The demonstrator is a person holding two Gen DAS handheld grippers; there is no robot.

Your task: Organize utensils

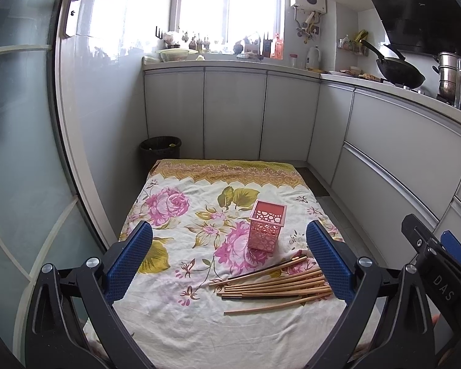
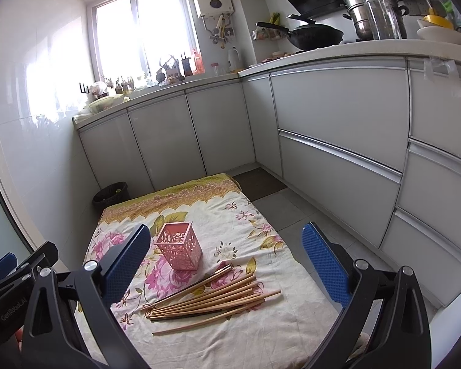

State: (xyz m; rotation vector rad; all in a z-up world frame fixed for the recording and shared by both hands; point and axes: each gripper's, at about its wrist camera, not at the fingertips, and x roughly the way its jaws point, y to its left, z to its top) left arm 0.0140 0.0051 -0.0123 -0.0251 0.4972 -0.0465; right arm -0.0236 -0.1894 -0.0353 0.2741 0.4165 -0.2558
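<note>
Looking down from both wrist cameras, we see a low bench draped in a floral cloth (image 1: 175, 313) in a kitchen, and we judge the task barely begun. Going left to right: our left tongs (image 1: 229, 264) hover above the near edge, blue pads wide apart, holding nothing. Near the middle of the cloth stands a pink perforated holder (image 1: 265, 226), upright and, as far as we can see through its open top, empty. Just in front of it and slightly right lies a loose fan of wooden chopsticks (image 1: 276, 287), all flat on the cloth, one stray stick nearest us. Our right tongs (image 2: 226, 266) also hang spread apart and empty above the pile. Every chopstick is left to gather and stand in the holder.
</note>
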